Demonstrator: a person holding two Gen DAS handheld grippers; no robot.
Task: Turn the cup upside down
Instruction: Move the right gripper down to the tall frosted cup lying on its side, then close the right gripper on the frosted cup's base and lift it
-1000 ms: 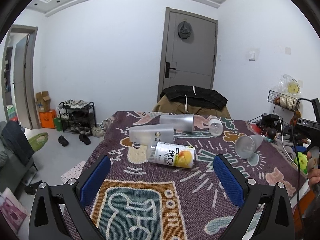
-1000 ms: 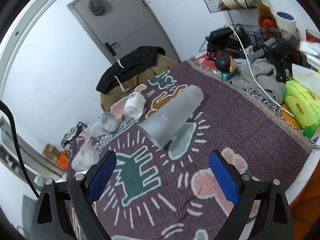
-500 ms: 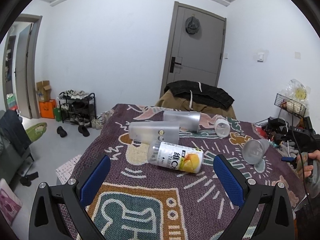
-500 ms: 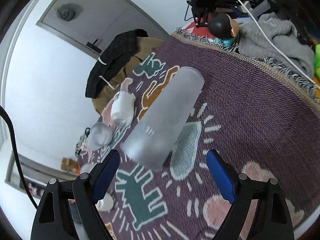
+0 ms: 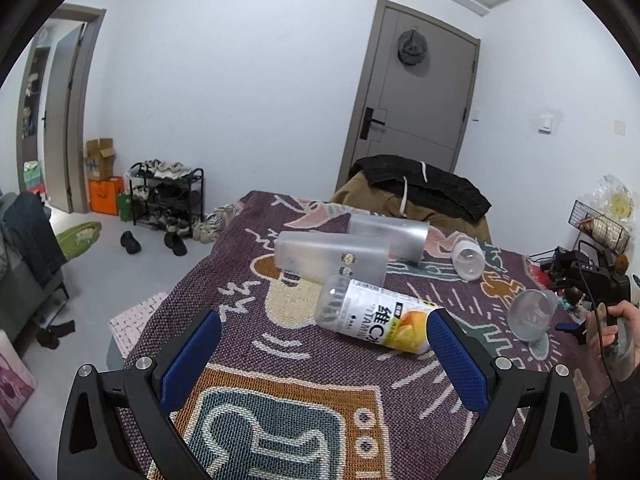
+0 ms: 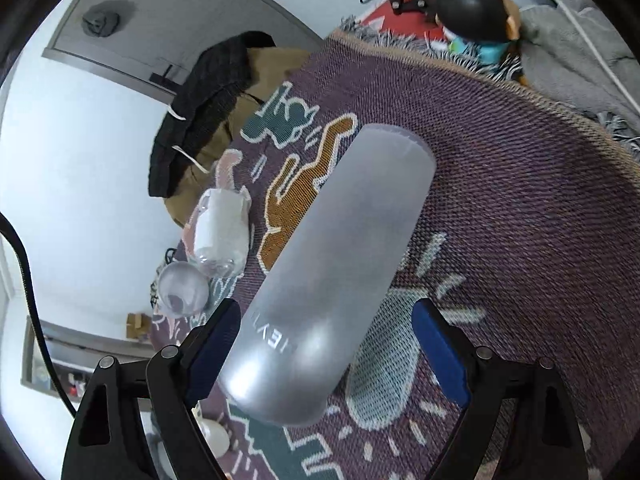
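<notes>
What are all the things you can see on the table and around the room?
Frosted cups: three, cloudy white, lying on their sides; two at the far middle, one between the right gripper's fingers.
Labelled bottle: one, white and orange, lying mid-table.
Small clear bottle: one, lying far right.
Patterned cloth: one, purple, covering the table.
Jacket: one, black, past the table.
Door: one, grey, shut.
Shoe rack: one, black, by the wall.
Left gripper: blue pads, open, empty.
Right gripper: blue pads, open around the cup.
</notes>
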